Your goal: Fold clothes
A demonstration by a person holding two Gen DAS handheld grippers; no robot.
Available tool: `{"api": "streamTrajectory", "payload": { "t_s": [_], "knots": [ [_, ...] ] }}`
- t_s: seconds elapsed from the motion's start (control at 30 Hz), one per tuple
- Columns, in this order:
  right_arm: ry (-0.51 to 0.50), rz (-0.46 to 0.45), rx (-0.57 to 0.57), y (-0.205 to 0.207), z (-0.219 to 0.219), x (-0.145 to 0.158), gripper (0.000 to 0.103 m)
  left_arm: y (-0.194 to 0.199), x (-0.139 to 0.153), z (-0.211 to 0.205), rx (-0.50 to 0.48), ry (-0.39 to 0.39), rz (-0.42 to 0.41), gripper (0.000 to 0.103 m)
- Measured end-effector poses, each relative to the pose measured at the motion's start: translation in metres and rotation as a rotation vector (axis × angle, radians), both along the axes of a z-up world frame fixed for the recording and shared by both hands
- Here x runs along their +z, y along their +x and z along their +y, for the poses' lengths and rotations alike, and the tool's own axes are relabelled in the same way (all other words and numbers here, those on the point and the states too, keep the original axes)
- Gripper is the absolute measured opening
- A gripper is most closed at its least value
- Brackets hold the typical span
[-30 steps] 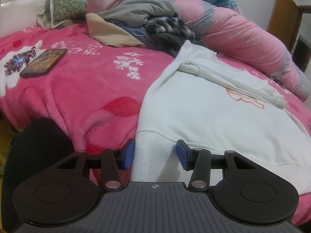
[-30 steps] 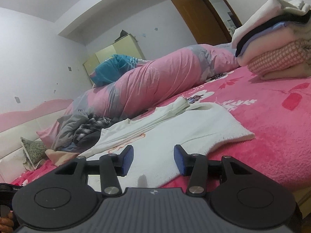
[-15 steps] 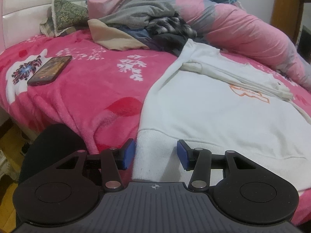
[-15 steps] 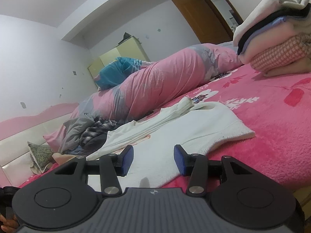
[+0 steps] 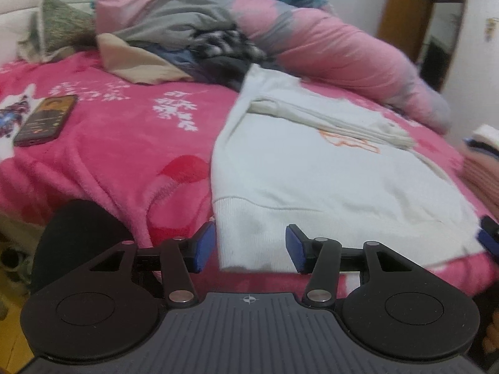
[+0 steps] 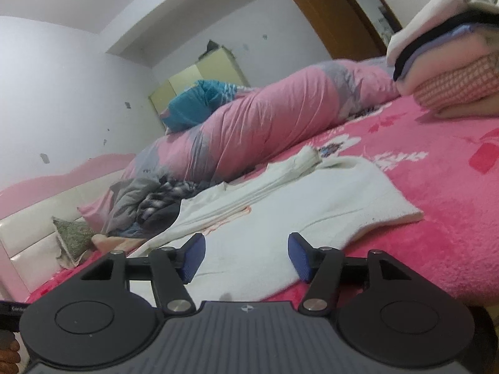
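Lying flat near the bed's (image 5: 103, 168) front edge, the soft, light white sweatshirt (image 5: 327, 187) invited a ribbed-hem grip; left claw (image 5: 250, 247) part-open and empty, right claw (image 6: 247, 257) opening, empty.

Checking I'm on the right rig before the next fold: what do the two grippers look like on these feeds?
Both match. The left gripper and right gripper each have blue pads on black linkage arms with silver pivot pins. Round black discs flank a grey ribbed body bearing a small crosshair mark. No cables show, and no sleeve can be made out.
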State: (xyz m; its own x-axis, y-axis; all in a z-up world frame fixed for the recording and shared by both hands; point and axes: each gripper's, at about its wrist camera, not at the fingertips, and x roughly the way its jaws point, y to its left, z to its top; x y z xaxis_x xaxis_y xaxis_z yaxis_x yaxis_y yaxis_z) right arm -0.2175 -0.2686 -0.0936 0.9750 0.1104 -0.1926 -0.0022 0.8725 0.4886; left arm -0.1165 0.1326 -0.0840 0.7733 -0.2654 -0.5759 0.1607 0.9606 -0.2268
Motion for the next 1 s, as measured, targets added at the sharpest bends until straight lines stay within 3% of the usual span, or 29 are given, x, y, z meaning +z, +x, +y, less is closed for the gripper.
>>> {"api": "streamTrajectory", "payload": {
  "t_s": [0.1, 0.2, 0.3, 0.4, 0.53, 0.63, 0.8, 1.0],
  "knots": [
    [0.054, 0.022, 0.112, -0.001, 0.022, 0.017, 0.062, -0.001, -0.002, 0.012, -0.073, -0.031, -0.004, 0.05],
    [0.261, 0.065, 0.295, 0.012, 0.055, 0.023, 0.065, -0.001, -0.006, 0.022, -0.148, -0.059, -0.018, 0.05],
    [0.495, 0.214, 0.454, 0.045, 0.09, 0.006, 0.065, -0.004, -0.008, 0.033, -0.155, -0.082, -0.042, 0.051],
    [0.646, 0.377, 0.543, 0.075, 0.122, -0.019, 0.065, -0.007, -0.01, 0.047, -0.121, -0.148, -0.061, 0.051],
    [0.777, 0.511, 0.552, 0.097, 0.145, -0.048, 0.065, -0.006, -0.009, 0.064, -0.092, -0.209, -0.07, 0.051],
    [0.856, 0.561, 0.518, 0.105, 0.155, -0.066, 0.065, -0.003, -0.01, 0.075, -0.082, -0.229, -0.067, 0.051],
    [0.974, 0.566, 0.462, 0.104, 0.164, -0.085, 0.066, 0.004, -0.014, 0.098, -0.027, -0.31, -0.068, 0.051],
    [1.016, 0.539, 0.494, 0.109, 0.177, -0.087, 0.06, 0.012, -0.019, 0.112, -0.03, -0.414, -0.053, 0.051]
  ]
}}
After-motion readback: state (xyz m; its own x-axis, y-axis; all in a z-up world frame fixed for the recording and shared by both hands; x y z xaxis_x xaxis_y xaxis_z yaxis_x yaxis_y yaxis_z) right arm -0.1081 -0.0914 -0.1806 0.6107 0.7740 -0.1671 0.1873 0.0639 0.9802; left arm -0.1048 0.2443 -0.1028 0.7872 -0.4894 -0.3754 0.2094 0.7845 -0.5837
